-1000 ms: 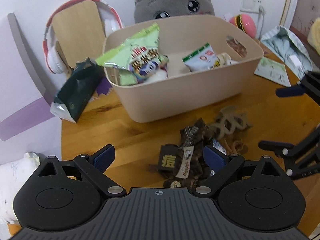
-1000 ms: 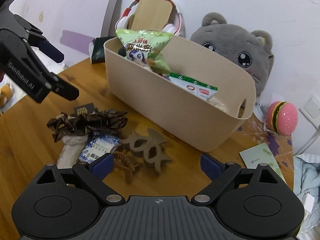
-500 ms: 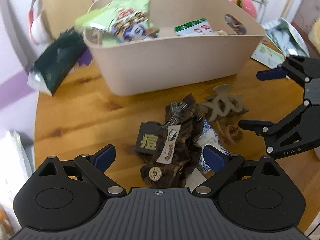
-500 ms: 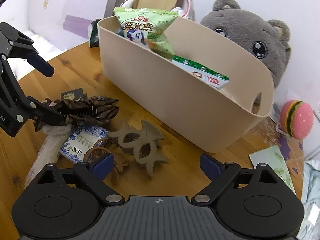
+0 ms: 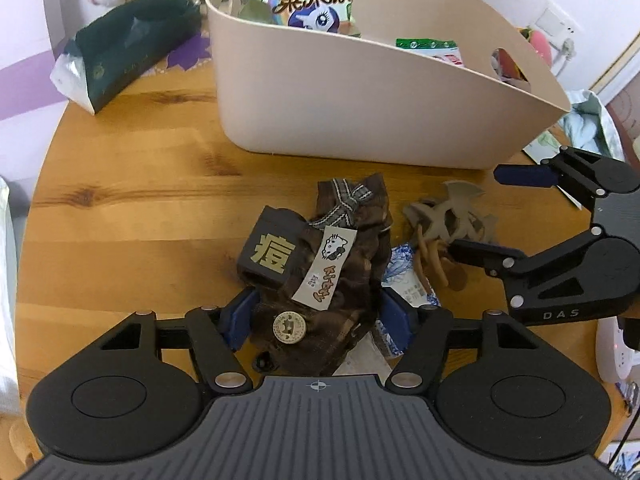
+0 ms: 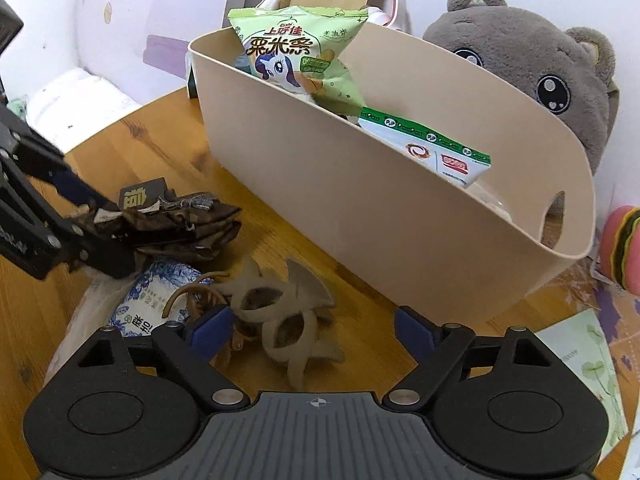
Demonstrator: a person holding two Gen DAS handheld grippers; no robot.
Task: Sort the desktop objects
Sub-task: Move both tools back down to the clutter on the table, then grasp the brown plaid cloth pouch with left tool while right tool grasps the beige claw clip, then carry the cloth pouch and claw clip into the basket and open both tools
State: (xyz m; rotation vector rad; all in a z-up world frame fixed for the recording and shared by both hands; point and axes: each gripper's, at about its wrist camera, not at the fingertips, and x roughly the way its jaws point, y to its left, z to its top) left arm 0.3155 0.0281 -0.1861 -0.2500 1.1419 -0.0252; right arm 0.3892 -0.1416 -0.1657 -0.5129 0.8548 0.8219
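A brown plaid fabric bundle (image 5: 340,280) with a cat tag and a button lies on the round wooden table (image 5: 140,208), partly over a black card (image 5: 268,258). My left gripper (image 5: 318,318) points down at it. Its jaws are closing, and the bundle sits between the blue pads. A taupe hair claw (image 6: 280,312) lies beside a thin brown clip (image 6: 192,300) and a blue-and-white packet (image 6: 148,304). My right gripper (image 6: 312,332) straddles the claw without touching it, its jaws closing slowly. The beige basket (image 6: 360,208) behind holds snack bags (image 6: 288,52).
A dark green pouch (image 5: 128,48) lies left of the basket. A grey plush toy (image 6: 540,72) and headphones (image 6: 384,4) stand behind the basket. At the right are a burger toy (image 6: 624,248) and a leaflet (image 6: 580,360). The table's rounded edge (image 5: 36,184) curves along the left.
Both grippers have sunk toward the pile. The left jaws, wide before, have narrowed around the brown bundle. The right gripper has come in over the taupe claw.
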